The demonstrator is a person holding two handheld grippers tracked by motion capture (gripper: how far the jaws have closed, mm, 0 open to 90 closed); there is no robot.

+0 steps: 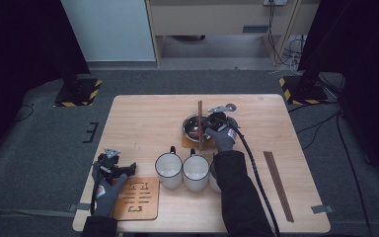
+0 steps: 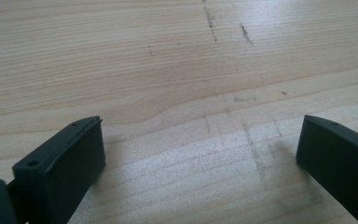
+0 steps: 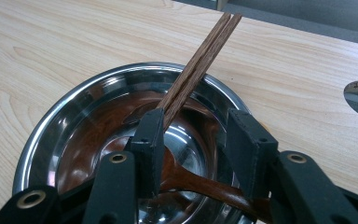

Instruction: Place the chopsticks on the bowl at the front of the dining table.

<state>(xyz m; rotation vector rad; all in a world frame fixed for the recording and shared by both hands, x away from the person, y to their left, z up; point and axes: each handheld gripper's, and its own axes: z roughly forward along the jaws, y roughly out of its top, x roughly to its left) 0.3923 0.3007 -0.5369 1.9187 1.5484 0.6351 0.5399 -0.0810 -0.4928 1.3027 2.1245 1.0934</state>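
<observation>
The round, shiny steel bowl (image 3: 121, 140) sits on a thin wooden coaster (image 1: 190, 143) a little right of the bench's middle, toward the far edge. Inside it lies a dark brown wooden spoon (image 3: 200, 182) with a smooth curved handle, and a pair of slim brown wooden chopsticks (image 3: 200, 60) leans across its rim, tips toward the far edge. The right claw (image 3: 196, 140) hovers over the bowl, its black blocky jaws partly apart with the spoon handle running between them; the left jaw stands just at the chopsticks, and whether any pad presses cannot be told. Three white enamel mugs (image 1: 196, 172) with dark rims stand in a row toward the near edge. A second pair of long brown chopsticks (image 1: 278, 184) lies near the right edge. By the near left corner rests a flat slotted wooden trivet (image 1: 137, 198). The left claw (image 2: 200, 154) rests released on the pale, grained wooden bench (image 2: 168, 70), jaws wide.
</observation>
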